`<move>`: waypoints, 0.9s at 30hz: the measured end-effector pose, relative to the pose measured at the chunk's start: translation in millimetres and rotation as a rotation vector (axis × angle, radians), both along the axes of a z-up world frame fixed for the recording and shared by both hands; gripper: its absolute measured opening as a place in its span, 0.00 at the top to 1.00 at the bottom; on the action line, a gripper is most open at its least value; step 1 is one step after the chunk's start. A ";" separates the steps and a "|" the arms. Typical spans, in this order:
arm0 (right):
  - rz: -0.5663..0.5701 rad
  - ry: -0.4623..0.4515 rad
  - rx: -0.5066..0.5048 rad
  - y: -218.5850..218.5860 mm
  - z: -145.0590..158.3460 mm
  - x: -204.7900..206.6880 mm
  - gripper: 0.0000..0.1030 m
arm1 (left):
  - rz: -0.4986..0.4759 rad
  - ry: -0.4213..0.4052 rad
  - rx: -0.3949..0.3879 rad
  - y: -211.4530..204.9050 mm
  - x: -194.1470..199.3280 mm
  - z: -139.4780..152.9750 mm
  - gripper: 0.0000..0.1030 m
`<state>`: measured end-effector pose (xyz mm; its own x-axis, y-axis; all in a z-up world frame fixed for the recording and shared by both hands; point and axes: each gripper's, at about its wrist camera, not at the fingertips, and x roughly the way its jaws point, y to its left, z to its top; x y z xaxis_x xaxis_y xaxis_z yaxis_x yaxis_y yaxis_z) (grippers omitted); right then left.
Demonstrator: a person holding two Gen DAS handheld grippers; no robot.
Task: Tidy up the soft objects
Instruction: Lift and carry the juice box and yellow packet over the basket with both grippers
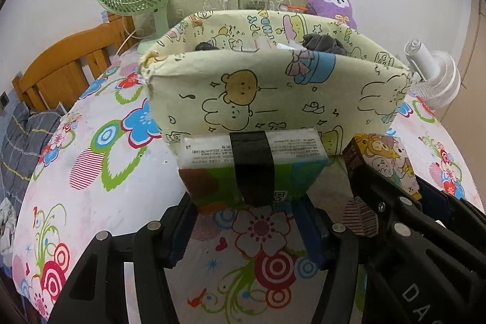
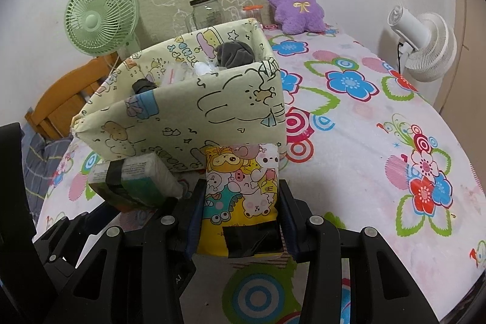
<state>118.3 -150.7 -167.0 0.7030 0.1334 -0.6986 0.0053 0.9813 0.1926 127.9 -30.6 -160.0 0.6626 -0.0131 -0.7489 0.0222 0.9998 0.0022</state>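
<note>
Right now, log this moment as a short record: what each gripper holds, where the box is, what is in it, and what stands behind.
left gripper: shut on green tissue pack, held just in front of the box
right gripper: shut on cartoon tissue pack, also just short of the box
fabric box: open-topped, on the flowered tablecloth, straight ahead of both grippers
box contents: dark grey cloth, some white items
behind box: green fan, glass jar, purple plush toy
right edge: white fan
</note>
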 end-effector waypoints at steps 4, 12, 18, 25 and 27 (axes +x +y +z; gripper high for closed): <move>0.003 -0.017 -0.005 0.7 6.1 -6.6 0.54 | -0.005 -0.019 -0.004 -1.3 -10.1 5.5 0.39; 0.005 -0.057 -0.013 0.0 19.6 -22.8 0.54 | -0.003 -0.061 -0.011 -2.8 -29.7 20.1 0.39; 0.011 -0.093 -0.021 0.8 32.2 -37.6 0.54 | 0.003 -0.095 -0.018 -2.3 -43.6 31.0 0.39; 0.022 -0.141 -0.032 3.0 50.5 -57.1 0.54 | 0.010 -0.139 -0.025 -1.8 -60.0 48.4 0.39; 0.024 -0.152 -0.034 3.7 55.2 -61.3 0.54 | 0.011 -0.152 -0.029 -0.8 -65.4 53.5 0.39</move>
<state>57.0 -147.0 -111.8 0.7977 0.1294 -0.5890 -0.0452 0.9868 0.1556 62.5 -31.4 -106.5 0.7683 -0.0253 -0.6396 0.0129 0.9996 -0.0241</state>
